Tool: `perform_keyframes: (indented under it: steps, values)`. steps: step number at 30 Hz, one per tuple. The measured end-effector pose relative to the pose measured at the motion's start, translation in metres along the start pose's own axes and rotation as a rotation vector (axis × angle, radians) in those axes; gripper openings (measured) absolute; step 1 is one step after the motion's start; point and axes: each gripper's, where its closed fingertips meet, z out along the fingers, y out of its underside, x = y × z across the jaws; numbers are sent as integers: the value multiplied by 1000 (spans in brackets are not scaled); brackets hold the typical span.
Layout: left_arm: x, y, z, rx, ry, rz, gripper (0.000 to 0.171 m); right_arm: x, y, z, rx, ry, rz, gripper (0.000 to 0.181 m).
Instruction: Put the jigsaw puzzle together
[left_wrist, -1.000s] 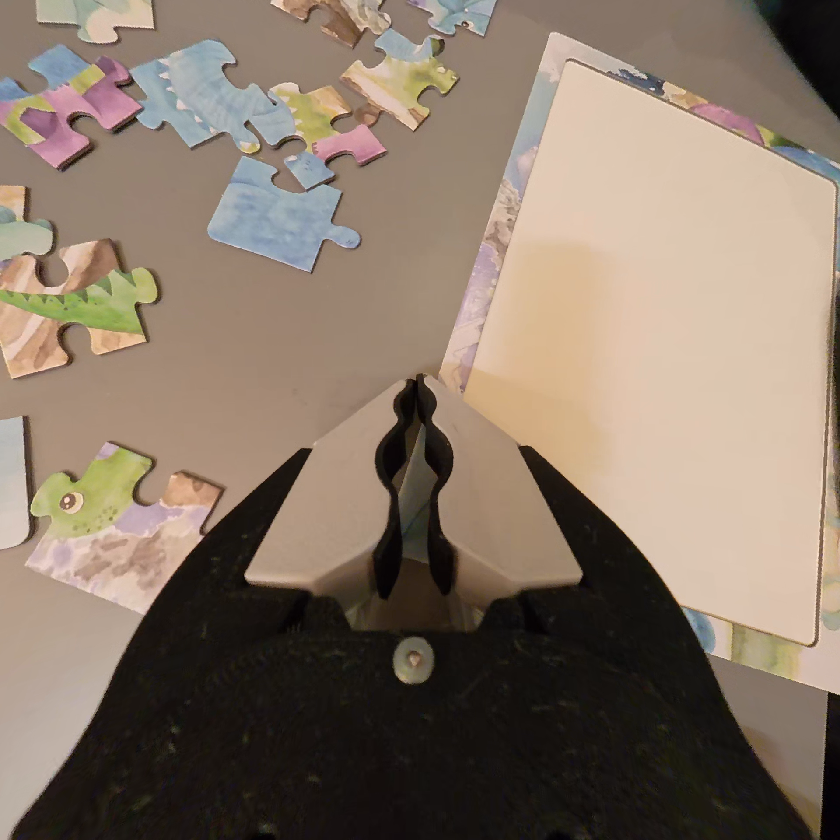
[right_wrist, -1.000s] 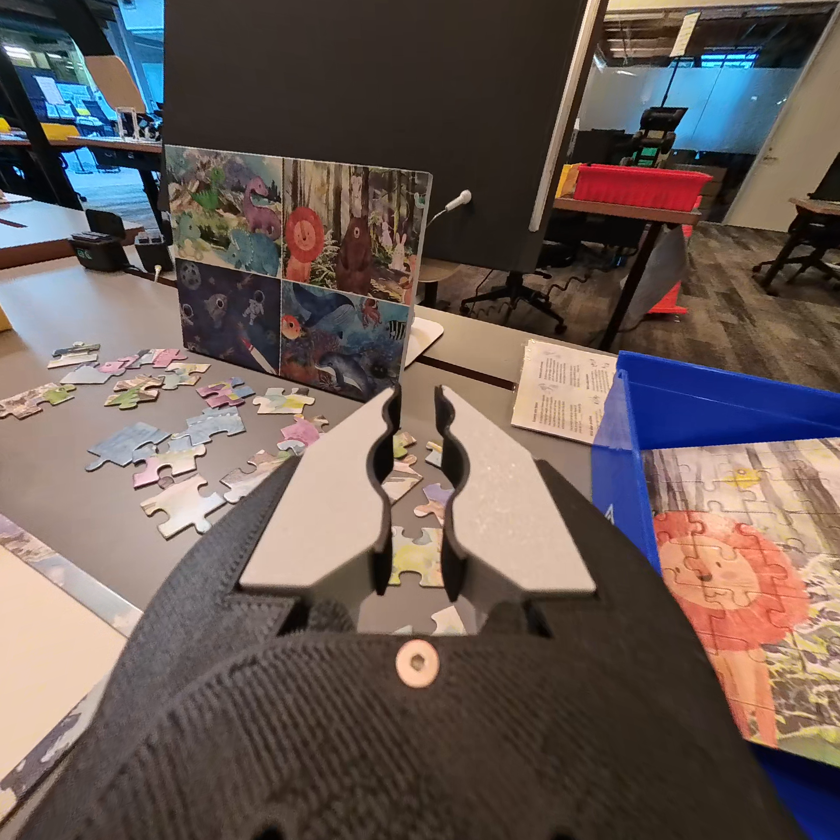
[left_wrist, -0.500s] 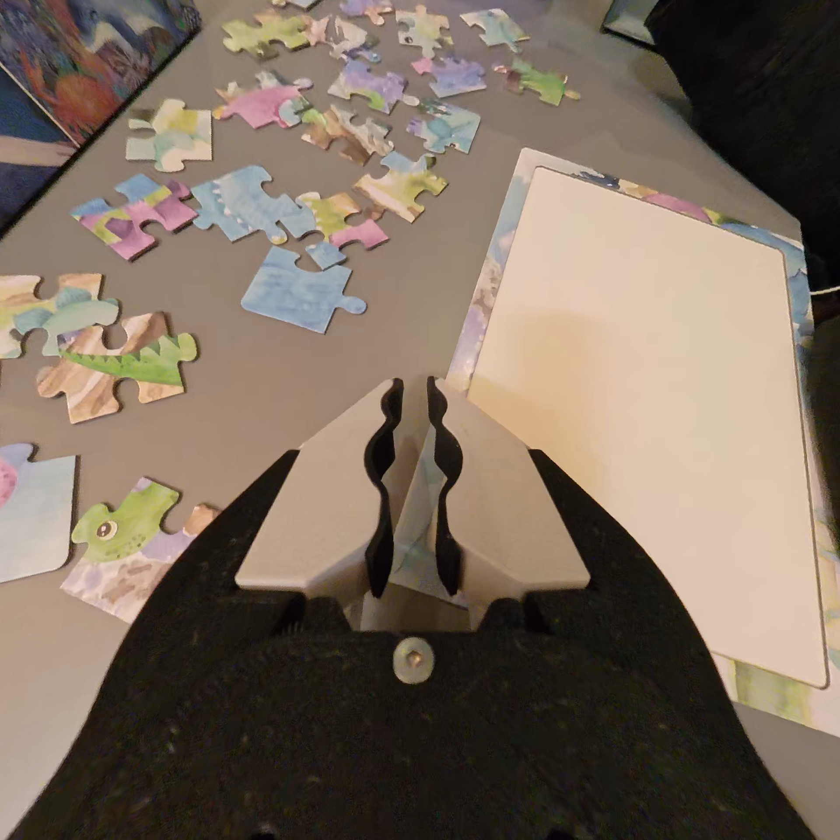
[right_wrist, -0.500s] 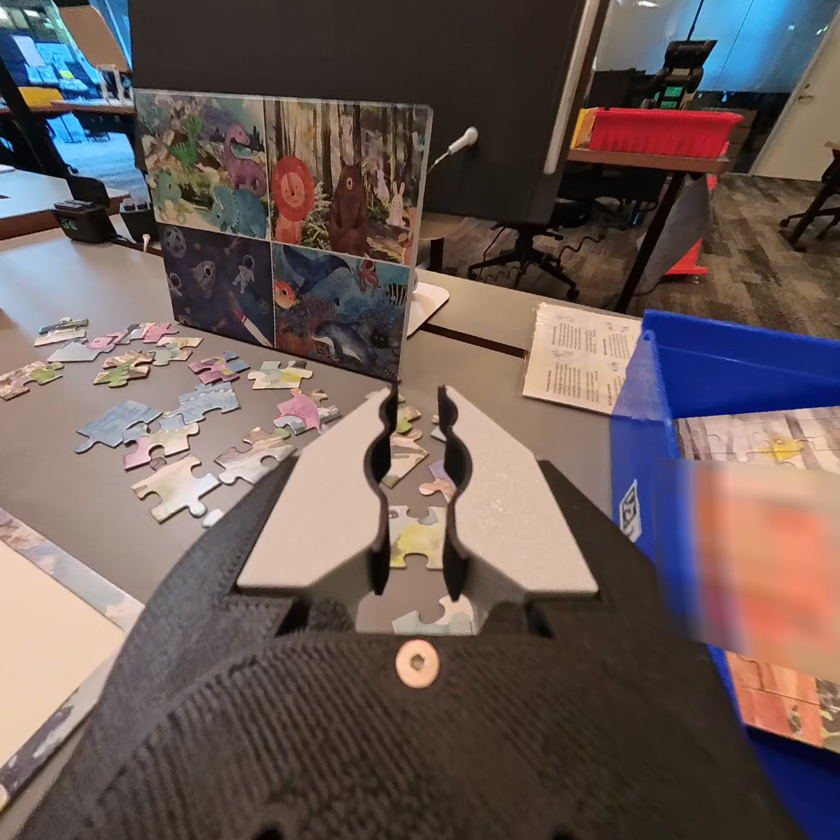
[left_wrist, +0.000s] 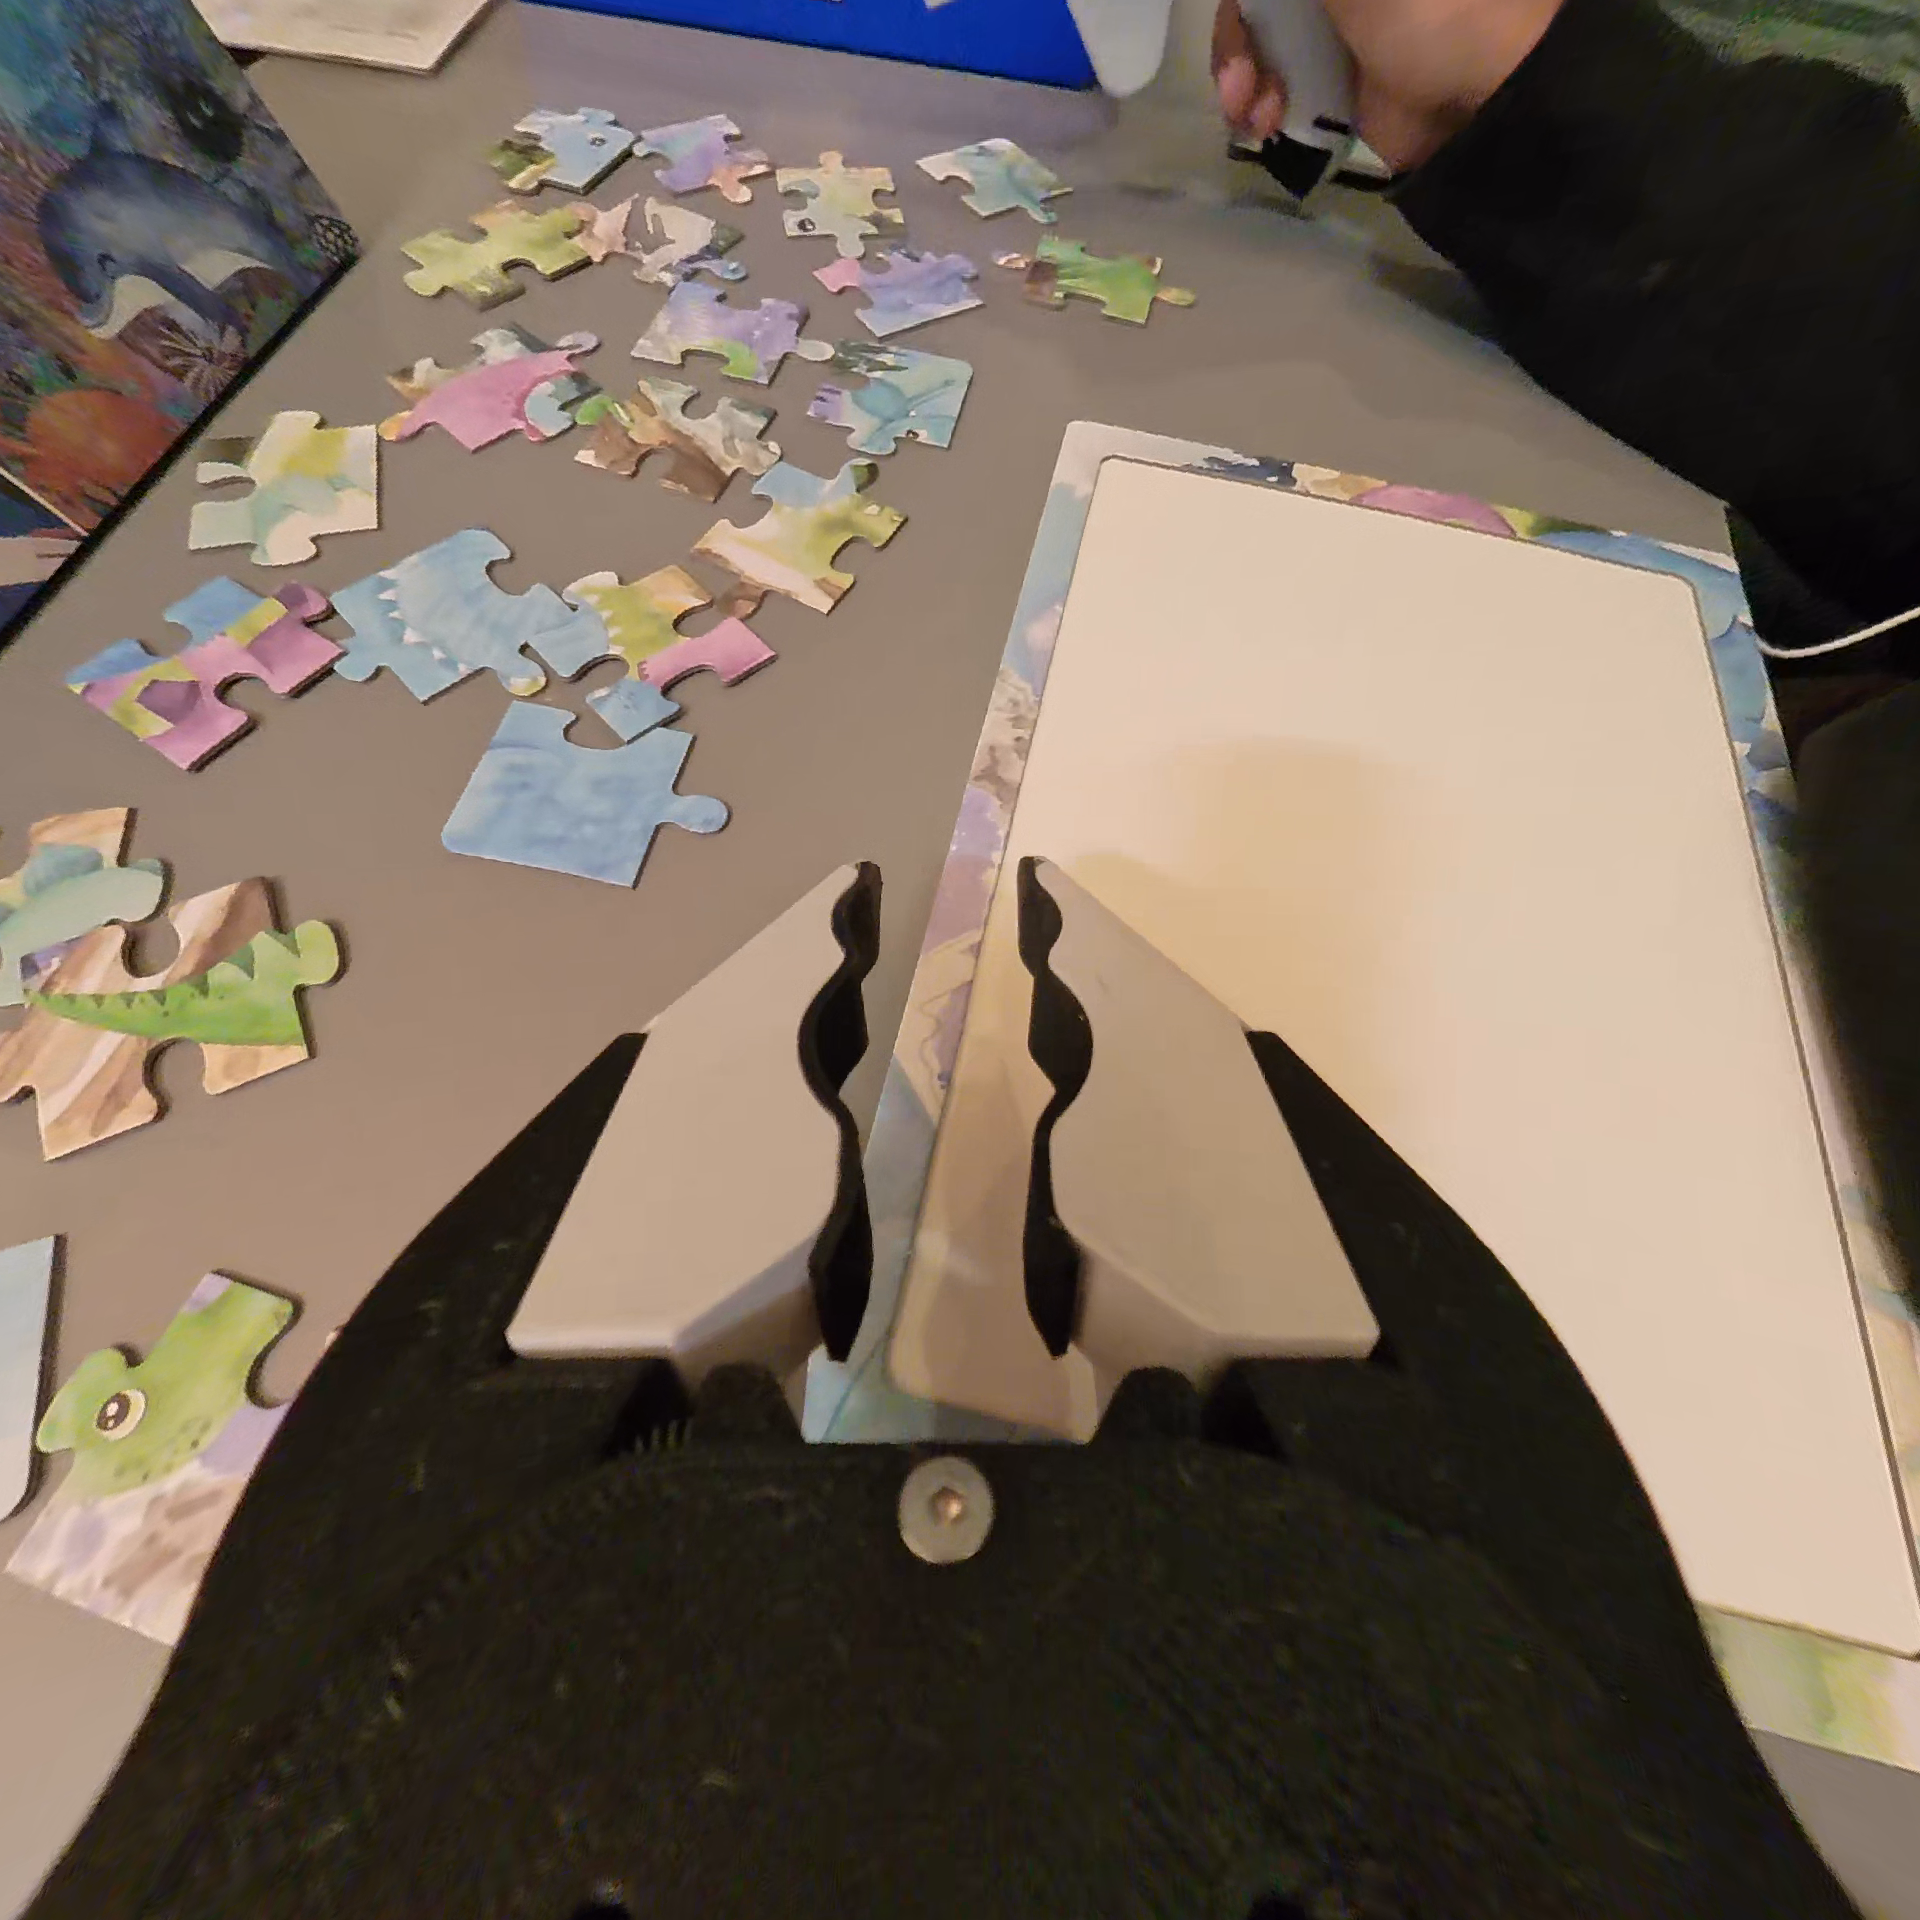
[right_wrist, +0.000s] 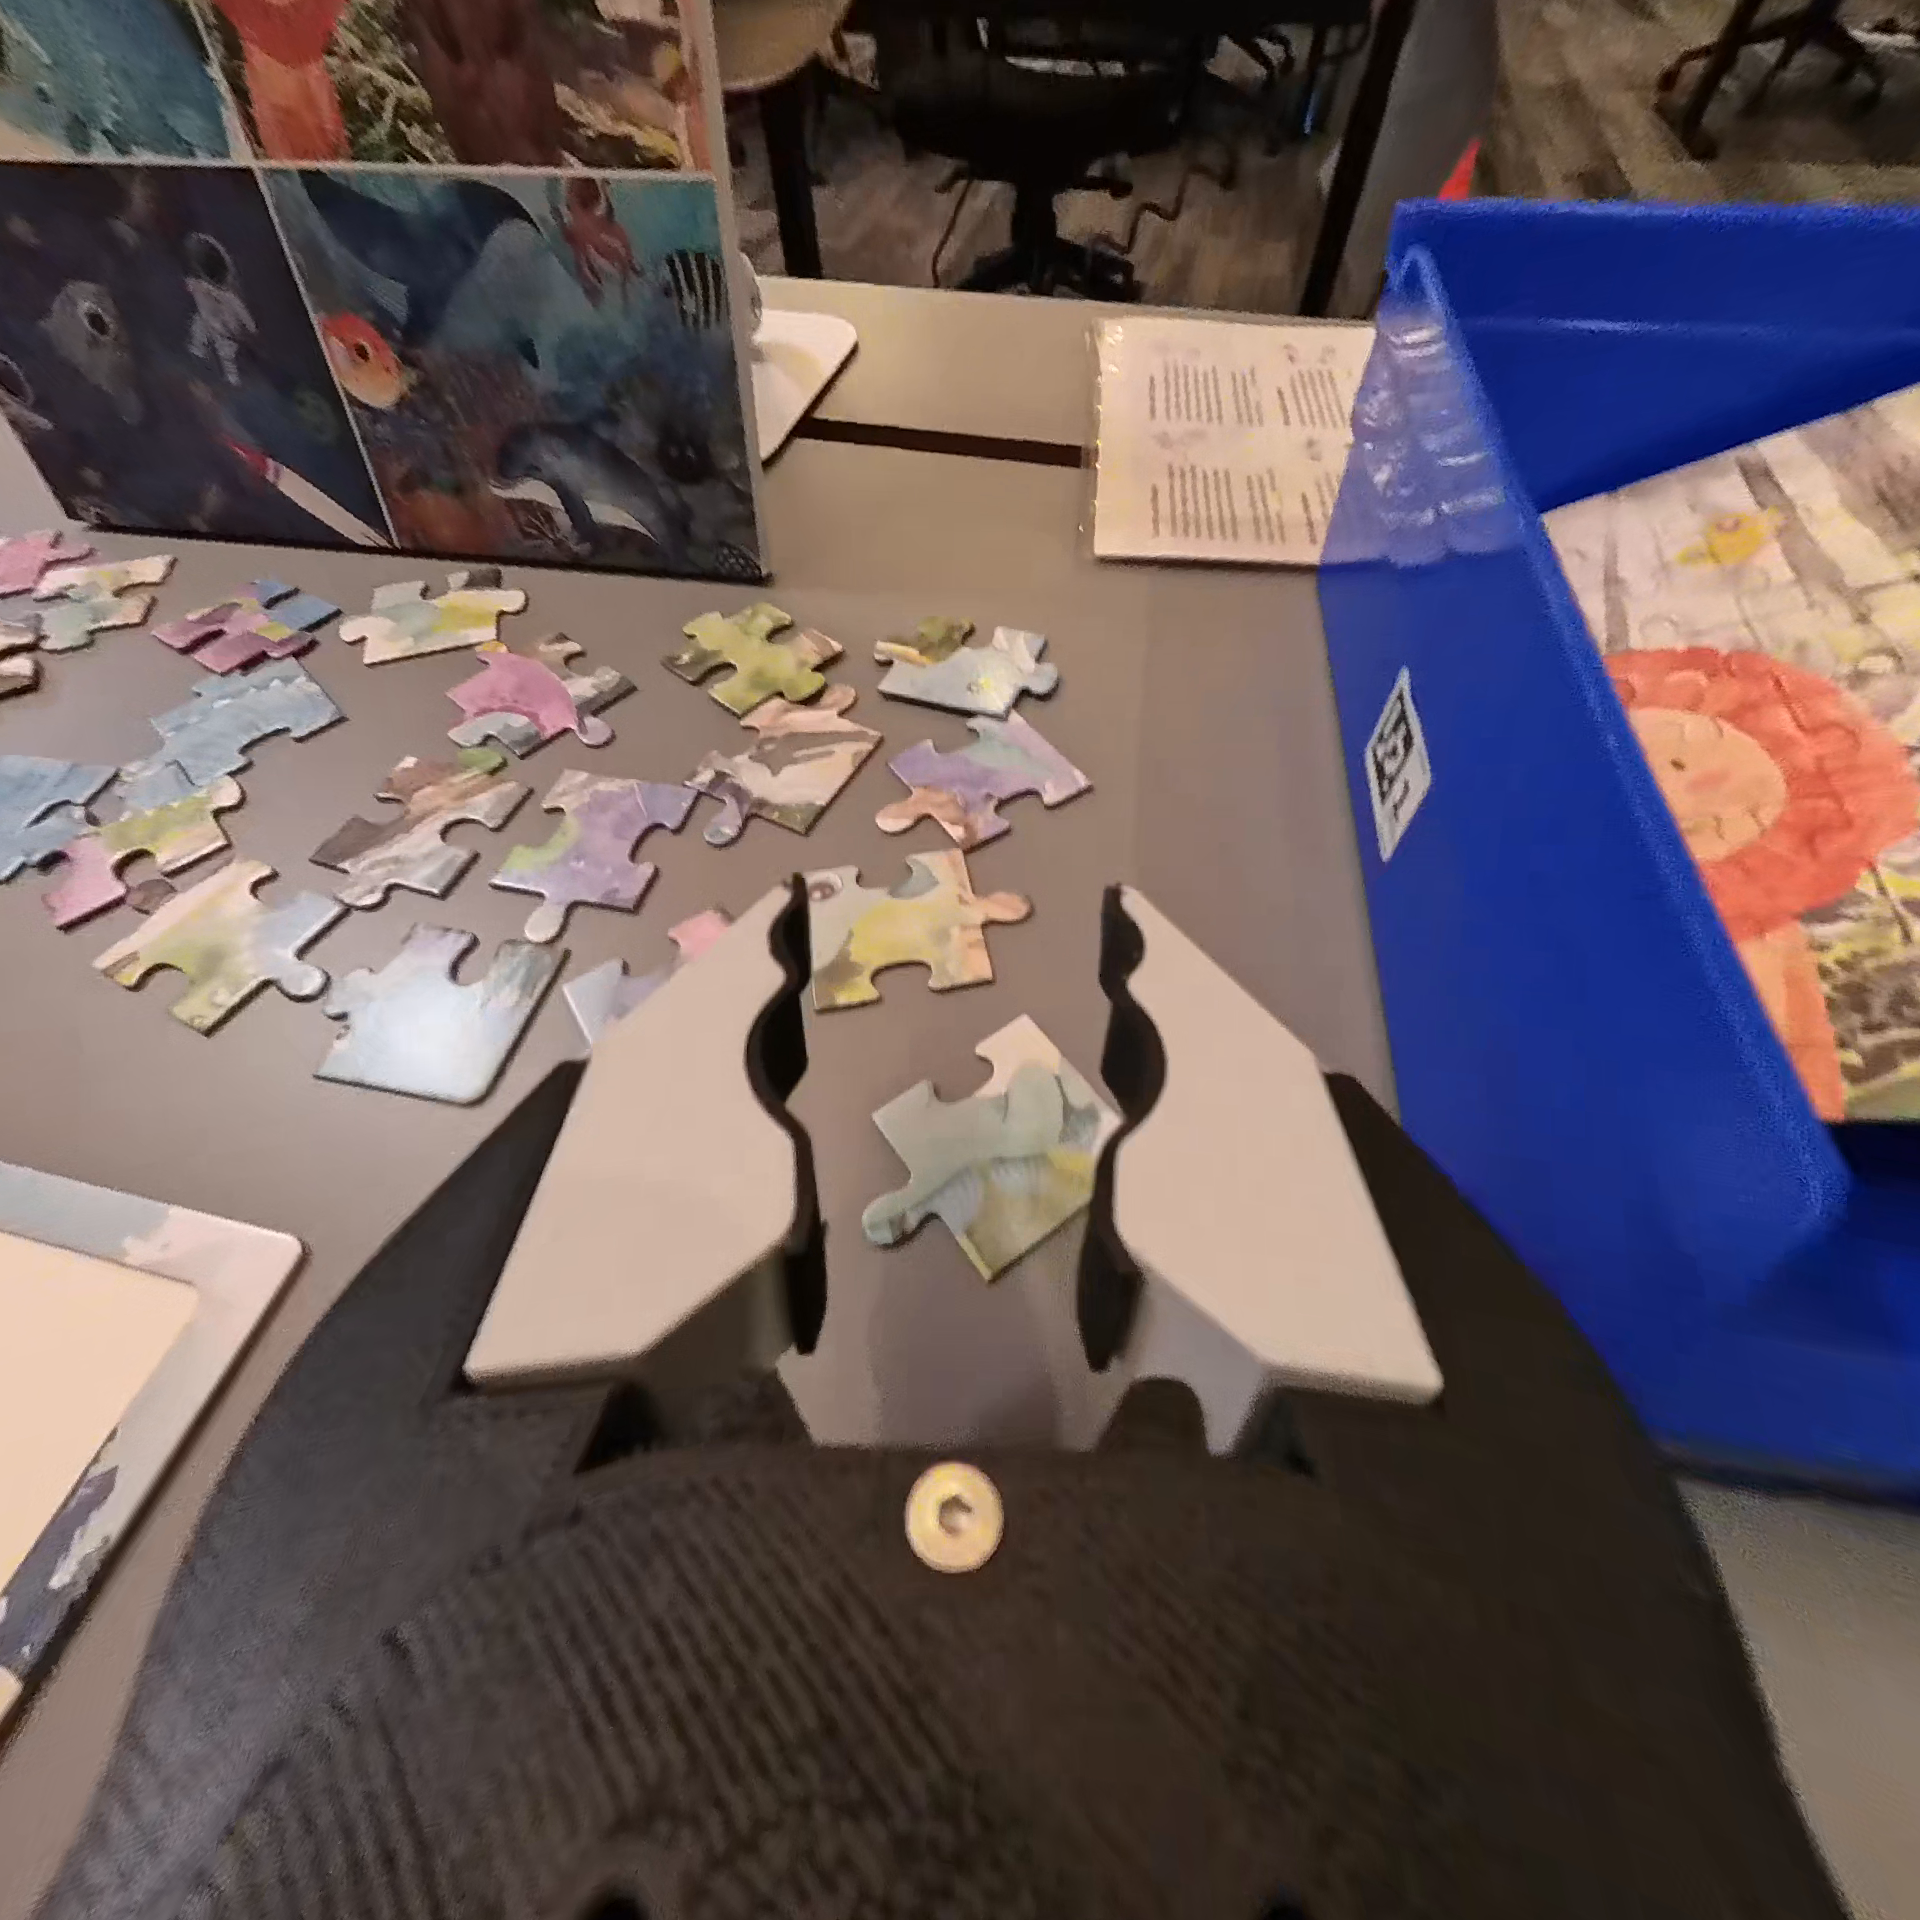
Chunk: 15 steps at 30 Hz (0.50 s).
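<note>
Far left on the grey table (left_wrist: 935, 249), the picture board (left_wrist: 135, 260) stands on edge w/ loose puzzle pieces (left_wrist: 582, 800) scattered in front, all face up, none joined that I can tell. Centre: the left gripper (left_wrist: 948, 878) hangs over the near-left corner of the puzzle tray (left_wrist: 1039, 582), tongs a narrow gap apart, nothing between them; the tray's white recess is bare, so assembly hasn't begun. Right of that, the right gripper (right_wrist: 951, 899) is low over the table w/ tongs wide, straddling a pale blue-green piece (right_wrist: 992, 1143) that lies flat, just beside the right finger (right_wrist: 1226, 1143); the blue bin (right_wrist: 1507, 935) w/ a finished lion puzzle sits further right. Looks like the pick-first-piece step. Next prob needs the right tongs to drop, catch that thin piece by its edges, then carry it left to the tray; a flat piece may slip, so maybe tip an edge up.
</note>
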Motion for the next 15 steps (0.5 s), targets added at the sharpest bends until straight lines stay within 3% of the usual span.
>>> perform_keyframes:
  steps: [9,15]
  values:
    - [-8,-5,-3,37,-43,-16,25,12,30,-1,-124,75,38,63]
    - [-10,-8,-5,58,-53,-29,25,15,29,-4,-107,94,68,65]
